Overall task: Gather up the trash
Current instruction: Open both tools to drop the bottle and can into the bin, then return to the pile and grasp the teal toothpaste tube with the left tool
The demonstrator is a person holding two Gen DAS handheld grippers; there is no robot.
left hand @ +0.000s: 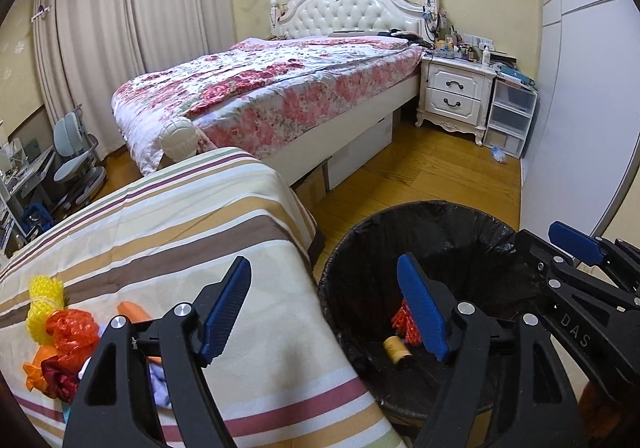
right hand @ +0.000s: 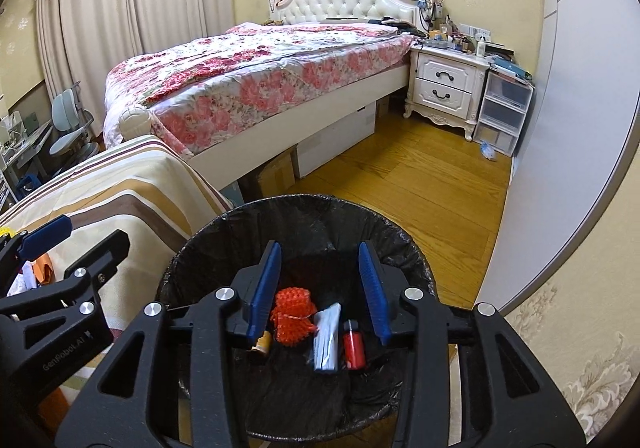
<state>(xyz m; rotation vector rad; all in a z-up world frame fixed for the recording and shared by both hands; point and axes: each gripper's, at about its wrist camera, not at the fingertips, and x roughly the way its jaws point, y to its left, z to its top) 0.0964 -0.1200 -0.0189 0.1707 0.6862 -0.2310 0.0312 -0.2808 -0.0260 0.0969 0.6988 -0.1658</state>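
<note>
Striped cover holding trash pile left of your left gripper; both grippers gaping empty, right gripper hovering over bin.

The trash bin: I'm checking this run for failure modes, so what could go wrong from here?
1. The right gripper hangs open inside the bin; lifting out, a finger could snag the black liner.
2. The left gripper straddles the bin rim and the striped cloth; reaching for the yellow net and orange net, it could drag cloth.
</note>
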